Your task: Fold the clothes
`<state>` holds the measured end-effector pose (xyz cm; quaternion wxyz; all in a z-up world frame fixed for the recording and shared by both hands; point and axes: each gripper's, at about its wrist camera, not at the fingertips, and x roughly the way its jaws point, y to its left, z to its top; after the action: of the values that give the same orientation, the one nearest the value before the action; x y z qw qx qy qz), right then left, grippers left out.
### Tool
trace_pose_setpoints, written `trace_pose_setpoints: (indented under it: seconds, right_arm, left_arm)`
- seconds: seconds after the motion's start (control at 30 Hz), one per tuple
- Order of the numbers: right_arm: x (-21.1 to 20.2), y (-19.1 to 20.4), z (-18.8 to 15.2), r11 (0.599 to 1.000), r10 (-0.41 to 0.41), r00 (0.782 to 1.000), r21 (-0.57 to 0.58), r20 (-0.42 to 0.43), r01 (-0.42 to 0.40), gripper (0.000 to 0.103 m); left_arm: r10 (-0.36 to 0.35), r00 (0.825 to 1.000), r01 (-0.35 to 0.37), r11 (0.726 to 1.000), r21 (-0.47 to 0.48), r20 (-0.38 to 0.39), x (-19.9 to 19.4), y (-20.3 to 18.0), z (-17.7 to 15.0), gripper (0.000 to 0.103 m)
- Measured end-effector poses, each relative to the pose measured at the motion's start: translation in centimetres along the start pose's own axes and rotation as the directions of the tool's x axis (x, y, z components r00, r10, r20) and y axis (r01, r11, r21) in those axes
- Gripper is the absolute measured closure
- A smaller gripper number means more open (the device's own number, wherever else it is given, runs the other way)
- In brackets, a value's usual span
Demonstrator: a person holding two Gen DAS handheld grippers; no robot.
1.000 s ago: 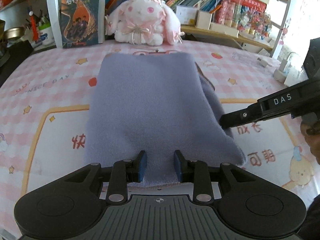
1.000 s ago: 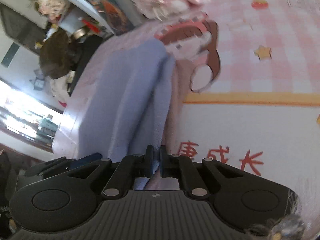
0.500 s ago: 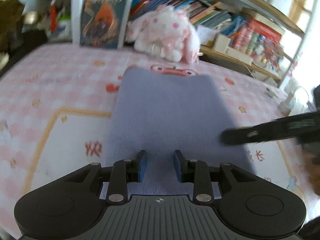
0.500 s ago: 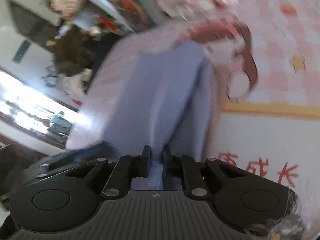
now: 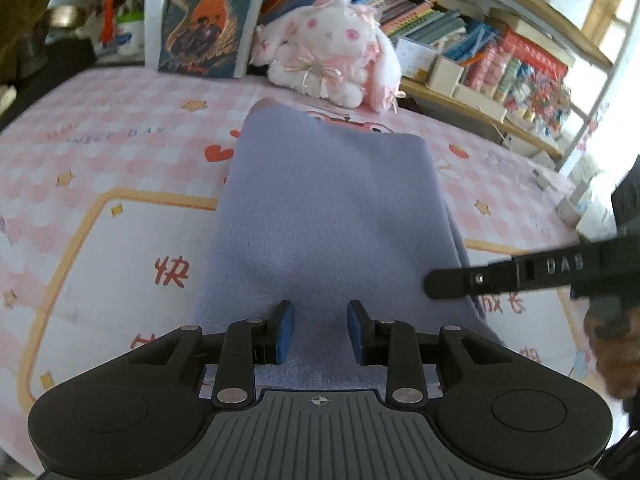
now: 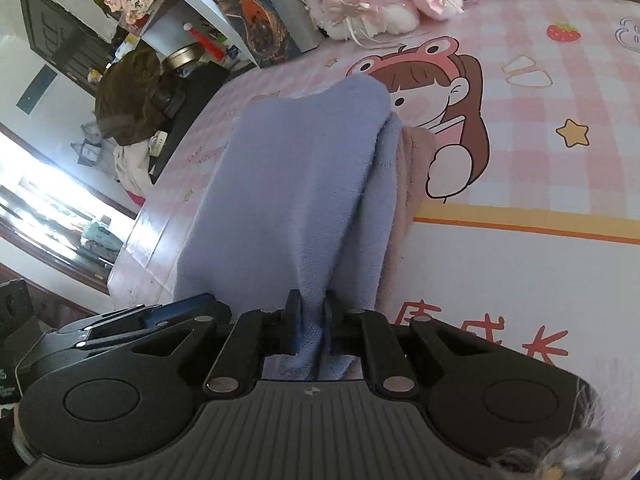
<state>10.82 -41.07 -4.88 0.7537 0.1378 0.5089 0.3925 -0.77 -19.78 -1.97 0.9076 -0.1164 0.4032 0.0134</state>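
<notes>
A folded lavender garment (image 5: 328, 216) lies on the pink checked cloth (image 5: 120, 128) of the desk, its far edge just short of the white-and-pink plush rabbit (image 5: 332, 48) that sits at the back. A paler pinkish layer (image 6: 412, 184) shows along the garment's side away from the plush's bookshelf end, in the right wrist view. Your right gripper (image 6: 310, 320) is clamped on a bunched fold of the garment's near edge, the fabric pinched up between its blue-padded fingers (image 6: 291, 320). Your left gripper (image 5: 320, 332) rests over the garment's near end with its jaws spread and nothing between them but the cloth below. Beside the plush stands an upright book (image 5: 208, 16); rows of books (image 5: 420, 20) fill the shelf behind it.
</notes>
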Motion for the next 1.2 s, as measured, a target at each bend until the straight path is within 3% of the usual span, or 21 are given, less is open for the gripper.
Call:
trace_pose_setpoints:
  seconds: [0.07,0.17,0.33,0.4,0.43,0.6,0.7,0.8,0.97,1.07,1.2]
  right_arm:
    - [-0.3,0.2,0.2,1.000,0.000,1.000,0.007,0.001,0.000,0.087]
    - [-0.8,0.5,1.0,1.000,-0.004,0.999,0.007,0.039,0.003,0.068]
    - [-0.5,0.6,2.2,1.000,-0.012,0.998,-0.007,0.057,0.013,0.069]
    - [-1.0,0.9,2.0,1.000,0.016,0.997,-0.027,0.077,-0.014,0.077]
    - [-1.2,1.1,1.9,0.999,0.030,0.996,-0.038,0.087,-0.027,0.089]
    - [-2.3,1.8,1.5,0.992,0.103,0.986,-0.092,0.135,-0.091,0.092]
    - [-0.3,0.5,0.9,0.999,-0.034,0.996,-0.033,0.083,0.036,0.092]
    - [0.2,-0.8,0.8,0.999,-0.015,0.997,0.032,0.074,0.013,0.092]
    - [-0.1,0.9,0.9,0.997,-0.069,0.995,-0.038,0.073,0.072,0.090]
    - [-1.1,2.1,0.3,0.992,-0.106,0.988,-0.049,0.109,0.112,0.084]
    - [-2.5,3.8,-1.1,0.982,-0.172,0.973,-0.055,0.156,0.182,0.067]
  left_arm:
    - [-0.002,0.999,0.002,1.000,0.009,0.033,-0.8,-0.2,0.4,0.073]
    - [-0.007,0.996,0.005,1.000,0.023,0.083,-1.9,-0.5,1.0,0.073]
    - [0.023,0.995,-0.023,1.000,-0.005,0.099,-1.5,0.2,1.6,0.073]
    - [0.018,0.996,-0.017,1.000,-0.009,0.089,-1.3,0.3,1.4,0.073]
    - [0.015,0.996,-0.014,1.000,-0.011,0.084,-1.1,0.4,1.2,0.073]
    - [0.000,0.998,0.001,1.000,-0.022,0.058,-0.5,0.7,0.6,0.073]
    - [-0.009,0.999,0.010,1.000,-0.028,0.043,-0.2,0.9,0.2,0.073]
    - [-0.018,0.999,0.019,0.999,-0.035,0.028,0.2,1.1,-0.2,0.073]
    - [-0.022,0.999,0.022,1.000,0.002,0.023,0.0,0.9,0.0,0.073]
    - [-0.029,0.999,0.028,0.999,0.031,0.036,-0.9,0.7,0.2,0.073]
    - [-0.023,0.998,0.020,0.998,0.058,0.060,-2.6,0.9,-0.1,0.068]
